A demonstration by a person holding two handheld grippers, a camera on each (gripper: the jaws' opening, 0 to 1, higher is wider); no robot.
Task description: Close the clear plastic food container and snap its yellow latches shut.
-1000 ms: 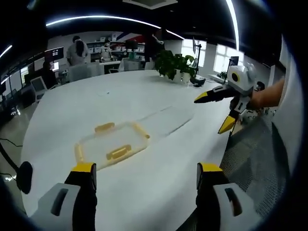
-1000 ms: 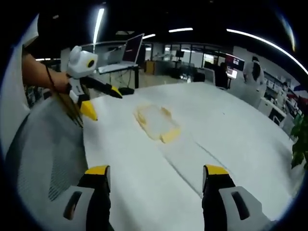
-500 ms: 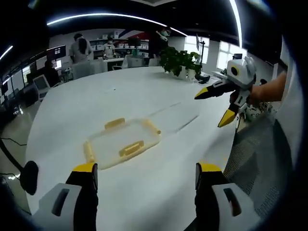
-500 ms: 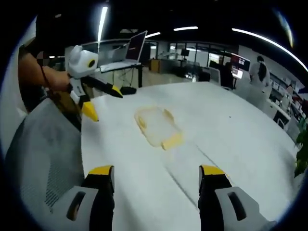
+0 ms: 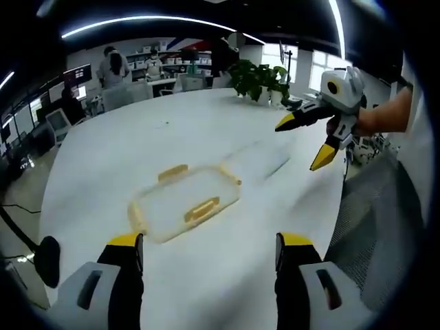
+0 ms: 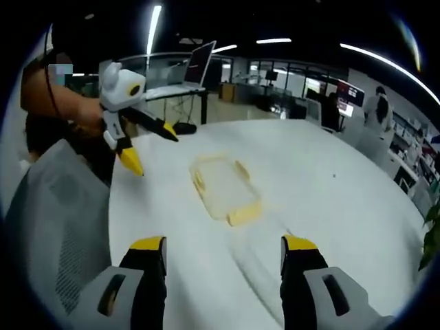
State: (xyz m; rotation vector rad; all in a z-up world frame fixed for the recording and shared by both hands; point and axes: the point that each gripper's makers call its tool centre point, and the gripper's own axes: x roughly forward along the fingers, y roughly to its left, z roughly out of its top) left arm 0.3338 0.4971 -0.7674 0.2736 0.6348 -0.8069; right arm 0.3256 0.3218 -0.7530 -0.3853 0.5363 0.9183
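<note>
A clear, shallow plastic container [image 5: 180, 205] with yellow latches [image 5: 202, 209] on its sides lies flat on the white round table [image 5: 103, 151]. My left gripper [image 5: 210, 242] is open, hovering short of the container's near side with nothing between its jaws. The right gripper [image 5: 304, 142] is in the air to the right beyond the container, jaws spread. In the right gripper view the container [image 6: 218, 184] lies ahead of my open right gripper [image 6: 222, 244], and the left gripper [image 6: 152, 151] hangs open at the upper left. A faint clear strip [image 5: 265, 158] beside the container is blurred.
A potted plant [image 5: 258, 79] stands at the table's far side. A grey mesh chair [image 5: 371, 220] is at the table's near edge, also the mesh chair [image 6: 58, 227]. People sit at desks [image 5: 113, 69] behind. A laptop on a stand [image 6: 199, 65] is past the table.
Both hands have shifted, so the views moved. The container now looks closer and larger in the left gripper view. Both grippers stayed open and the container lies as before.
</note>
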